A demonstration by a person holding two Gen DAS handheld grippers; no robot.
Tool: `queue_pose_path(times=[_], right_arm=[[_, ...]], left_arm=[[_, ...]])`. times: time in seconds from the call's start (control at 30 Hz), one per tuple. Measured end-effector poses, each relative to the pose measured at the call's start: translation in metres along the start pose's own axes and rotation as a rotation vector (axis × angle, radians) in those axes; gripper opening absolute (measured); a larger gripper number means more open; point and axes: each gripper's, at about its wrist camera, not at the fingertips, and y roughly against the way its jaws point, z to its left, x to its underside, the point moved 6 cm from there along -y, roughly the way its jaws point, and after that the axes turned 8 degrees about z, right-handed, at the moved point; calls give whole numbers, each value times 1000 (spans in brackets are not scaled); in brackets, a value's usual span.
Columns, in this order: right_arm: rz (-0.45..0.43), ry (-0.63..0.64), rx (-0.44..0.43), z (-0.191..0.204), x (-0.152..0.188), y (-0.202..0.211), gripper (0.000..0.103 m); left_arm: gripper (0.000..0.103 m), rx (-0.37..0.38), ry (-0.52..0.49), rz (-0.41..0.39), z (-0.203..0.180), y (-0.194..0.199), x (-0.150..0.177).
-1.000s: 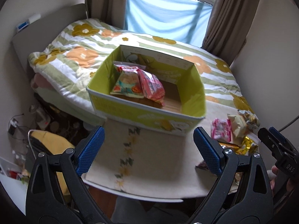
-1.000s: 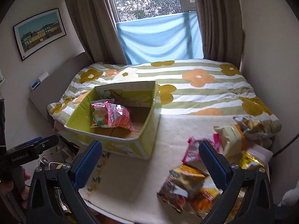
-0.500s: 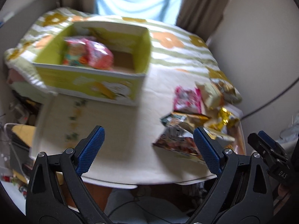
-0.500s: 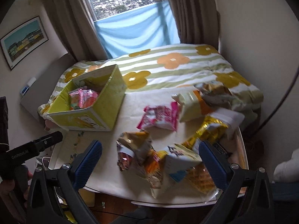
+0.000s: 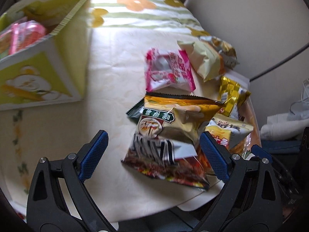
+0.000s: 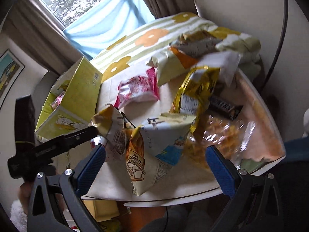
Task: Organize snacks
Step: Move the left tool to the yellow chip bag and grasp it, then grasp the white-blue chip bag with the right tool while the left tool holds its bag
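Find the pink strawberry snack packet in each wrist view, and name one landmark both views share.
Left wrist view: pink strawberry snack packet lies upper centre-right, above the gold bag.
Right wrist view: the packet lies centre-left, just right of the box.
Shared landmark: the yellow-green box, left of the packet in both.

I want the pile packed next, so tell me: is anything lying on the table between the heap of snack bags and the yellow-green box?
Nothing visible does. In the left wrist view, a bare strip of cream tablecloth runs from the snack bags across to the yellow-green box. The box's top is open, with pink packets already inside. Both grippers are open and empty.
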Motion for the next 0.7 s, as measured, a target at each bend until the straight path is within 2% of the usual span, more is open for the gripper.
queue_pose_path(times=[0.17,0.23,0.4,0.7], right_arm=[[17,-41,-31,2,1,-17,103],[17,-55,-42,4,0,-22,103],[13,-71,-41,2,-2,-26,103],[36,-110,-51,-7,-2,-39,103]], left_arm=[[86,70,-25,51,-6,-19,-5],[74,86,-39,63,-9,-22,-6],[68,95,-67,88,-15,-30,-6],[61,115,-44,102,-12,-28,-7]])
